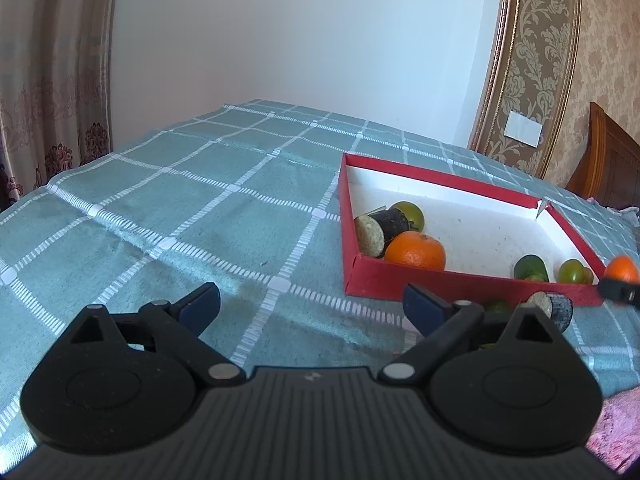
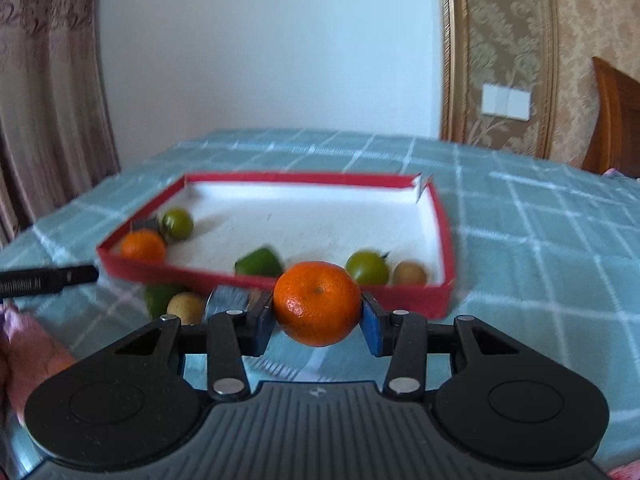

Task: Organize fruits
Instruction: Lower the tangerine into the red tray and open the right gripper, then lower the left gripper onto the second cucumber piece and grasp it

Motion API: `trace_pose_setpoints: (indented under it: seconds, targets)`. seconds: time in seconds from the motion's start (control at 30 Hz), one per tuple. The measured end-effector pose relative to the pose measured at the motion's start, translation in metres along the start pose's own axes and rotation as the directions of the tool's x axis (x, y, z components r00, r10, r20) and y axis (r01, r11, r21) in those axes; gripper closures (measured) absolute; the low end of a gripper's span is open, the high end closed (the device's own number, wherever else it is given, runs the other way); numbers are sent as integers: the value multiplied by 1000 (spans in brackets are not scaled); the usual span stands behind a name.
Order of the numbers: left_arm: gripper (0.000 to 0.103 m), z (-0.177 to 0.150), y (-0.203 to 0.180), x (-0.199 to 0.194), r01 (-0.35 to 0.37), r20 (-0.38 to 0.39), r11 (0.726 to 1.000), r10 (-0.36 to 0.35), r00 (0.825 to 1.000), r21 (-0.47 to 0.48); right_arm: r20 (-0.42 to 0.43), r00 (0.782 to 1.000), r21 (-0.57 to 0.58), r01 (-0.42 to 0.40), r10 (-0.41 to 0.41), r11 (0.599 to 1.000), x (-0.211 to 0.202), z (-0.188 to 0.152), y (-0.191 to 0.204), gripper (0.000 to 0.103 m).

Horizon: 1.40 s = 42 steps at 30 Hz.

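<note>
Right gripper (image 2: 318, 322) clamped on a round orange mandarin (image 2: 318, 304), blue pads pinching both sides, held above the cloth just short of the near wall of the shallow red cardboard box with white inside (image 2: 444, 240). Left gripper (image 1: 312, 304) spread wide, nothing between its fingers, hovering over the teal checked tablecloth (image 1: 180, 200) beside the box's near left corner.

Already in the box: a second orange mandarin (image 1: 416, 250) at the near left corner, with a dark-skinned cut cylinder piece with a pale face (image 1: 380, 228) and a round green fruit (image 1: 410, 212) touching or just beside it. Along the near wall toward the right corner: an elongated green fruit (image 2: 260, 262), a round green tomato-like fruit (image 2: 367, 267) and a small brownish round fruit (image 2: 409, 273).

Still out on the cloth, just outside the near wall: a green fruit (image 2: 160, 296), a small tan round fruit (image 2: 186, 306) and another dark cut piece (image 1: 554, 308). Judged a bit over halfway: held mandarin needs dropping in, then about three more.

Writing: white lettering on the black finger at the left edge of the right wrist view, too blurred to read. Small logo on each gripper body, unreadable.
</note>
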<state>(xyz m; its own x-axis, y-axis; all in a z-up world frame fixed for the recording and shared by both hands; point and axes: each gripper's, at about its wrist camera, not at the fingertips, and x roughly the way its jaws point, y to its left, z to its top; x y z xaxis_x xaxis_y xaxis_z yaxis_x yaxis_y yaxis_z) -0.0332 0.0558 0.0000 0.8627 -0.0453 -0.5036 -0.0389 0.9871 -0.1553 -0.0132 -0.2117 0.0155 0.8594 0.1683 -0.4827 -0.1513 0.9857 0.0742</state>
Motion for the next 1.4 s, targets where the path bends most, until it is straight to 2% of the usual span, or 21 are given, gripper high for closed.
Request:
trace_pose_setpoints:
  seconds: [0.23, 0.5, 0.63, 0.73, 0.8, 0.9, 1.0, 1.1, 1.27, 1.4]
  targets:
    - [6, 0, 1, 1, 4, -3, 1000, -4, 1000, -9, -6, 1000, 16, -4, 4, 1000, 22, 22, -4, 59]
    - [6, 0, 2, 1, 8, -5, 1000, -8, 1000, -10, -34, 999, 37, 1, 0, 999, 51, 21, -4, 59]
    - [6, -1, 1, 1, 3, -5, 1000, -3, 1000, -7, -4, 1000, 63, 7, -7, 998, 43, 18, -9, 39]
    - [6, -1, 1, 0, -2, -2, 1000, 2, 1000, -4, 20, 1000, 81, 4, -6, 997, 28, 13, -17, 37]
    - [6, -1, 0, -1, -6, -2, 1000, 6, 1000, 0, 41, 999, 94, 28, -32, 995, 14, 7, -23, 37]
    - [6, -1, -3, -2, -19, 6, 1000, 19, 1000, 13, 57, 995, 107, 80, -87, 991, -4, -9, -32, 31]
    - [6, -1, -10, -6, -49, 32, 997, 48, 998, 51, 70, 989, 110, 119, -127, 987, -16, -26, -40, 23]
    - [6, 0, -24, -15, -77, 78, 990, 68, 995, 116, 68, 990, 162, 113, -126, 980, -17, -36, -50, 23]
    - [5, 4, -55, -29, -44, 132, 974, 15, 991, 221, 91, 990, 267, 83, -111, 960, -20, -37, -65, 20]
    - [9, 3, -80, -25, -22, 114, 941, -18, 993, 337, 95, 991, 303, 65, -98, 951, -22, -39, -73, 19]
